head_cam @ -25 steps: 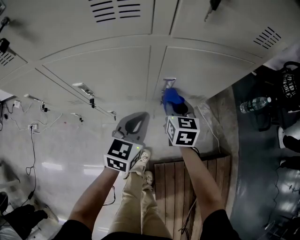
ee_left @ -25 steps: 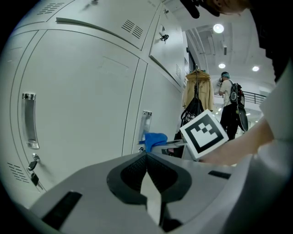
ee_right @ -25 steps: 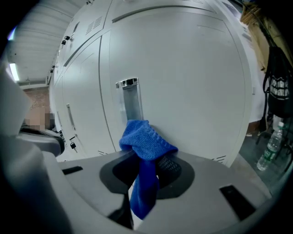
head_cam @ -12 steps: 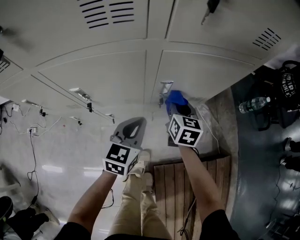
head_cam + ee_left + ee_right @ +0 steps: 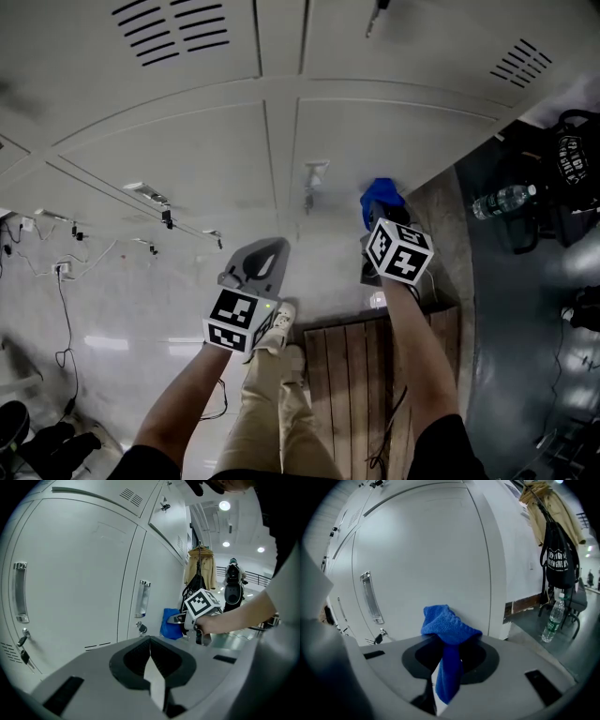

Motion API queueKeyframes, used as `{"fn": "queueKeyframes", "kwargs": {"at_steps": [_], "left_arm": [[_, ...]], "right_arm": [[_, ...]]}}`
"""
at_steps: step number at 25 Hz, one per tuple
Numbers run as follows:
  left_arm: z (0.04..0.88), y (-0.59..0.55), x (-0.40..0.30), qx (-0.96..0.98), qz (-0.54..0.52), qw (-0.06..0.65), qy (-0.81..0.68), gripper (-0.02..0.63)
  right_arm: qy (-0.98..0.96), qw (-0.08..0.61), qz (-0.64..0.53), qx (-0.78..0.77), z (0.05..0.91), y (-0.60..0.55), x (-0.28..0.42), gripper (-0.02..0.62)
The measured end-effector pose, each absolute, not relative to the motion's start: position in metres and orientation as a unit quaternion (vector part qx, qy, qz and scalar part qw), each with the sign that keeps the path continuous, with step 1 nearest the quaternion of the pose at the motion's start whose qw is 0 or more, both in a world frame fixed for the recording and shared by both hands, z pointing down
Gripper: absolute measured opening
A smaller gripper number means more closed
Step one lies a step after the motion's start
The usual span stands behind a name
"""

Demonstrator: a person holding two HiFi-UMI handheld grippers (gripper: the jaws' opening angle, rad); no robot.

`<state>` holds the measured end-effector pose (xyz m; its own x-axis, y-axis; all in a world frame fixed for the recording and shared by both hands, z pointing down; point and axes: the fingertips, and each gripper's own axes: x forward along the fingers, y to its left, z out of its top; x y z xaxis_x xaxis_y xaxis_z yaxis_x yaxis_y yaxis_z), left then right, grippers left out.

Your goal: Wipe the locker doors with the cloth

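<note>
Two grippers at the foot of pale lockers

From the head: pale grey locker doors [image 5: 187,159] filling the upper part, vent slots [image 5: 173,23] high up, a metal handle [image 5: 314,174] beside the seam between two doors. Left gripper [image 5: 267,253] low and off the doors, above a glossy light floor [image 5: 122,309] strewn with thin cables [image 5: 64,281]. Right gripper [image 5: 380,218] further right, blue cloth [image 5: 380,197] at its tip, by the lower corner of the right-hand door; touching the door or not, unclear. Wooden boards [image 5: 361,375] underfoot, darker ground to the right with a water bottle [image 5: 502,202] and a black bag [image 5: 574,159].

From the left gripper: fingers pressed together, nothing between. Smooth doors to the left with upright handles, the cloth and the other gripper's marker cube [image 5: 202,604] ahead, a coat [image 5: 201,571] hanging beyond, round ceiling lights [image 5: 225,506] overhead.

From the right gripper: fingers pinching the cloth, one bunch standing above them, a tail hanging down between. Plain door close ahead, handle at its left edge. Bottle upright on the ground at right, bag and coat hanging above it.
</note>
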<state>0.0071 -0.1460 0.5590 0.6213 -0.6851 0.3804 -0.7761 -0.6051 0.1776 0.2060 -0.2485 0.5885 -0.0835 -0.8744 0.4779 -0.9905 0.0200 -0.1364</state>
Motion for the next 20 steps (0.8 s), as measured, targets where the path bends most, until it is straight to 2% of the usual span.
{"fn": "queueKeyframes", "kwargs": {"at_steps": [20], "left_arm": [[0.565, -0.148, 0.018, 0.887, 0.135, 0.18, -0.404, 0.009]], "right_arm": [[-0.667, 0.184, 0.185, 0.698, 0.588, -0.254, 0.278, 0.081]]}}
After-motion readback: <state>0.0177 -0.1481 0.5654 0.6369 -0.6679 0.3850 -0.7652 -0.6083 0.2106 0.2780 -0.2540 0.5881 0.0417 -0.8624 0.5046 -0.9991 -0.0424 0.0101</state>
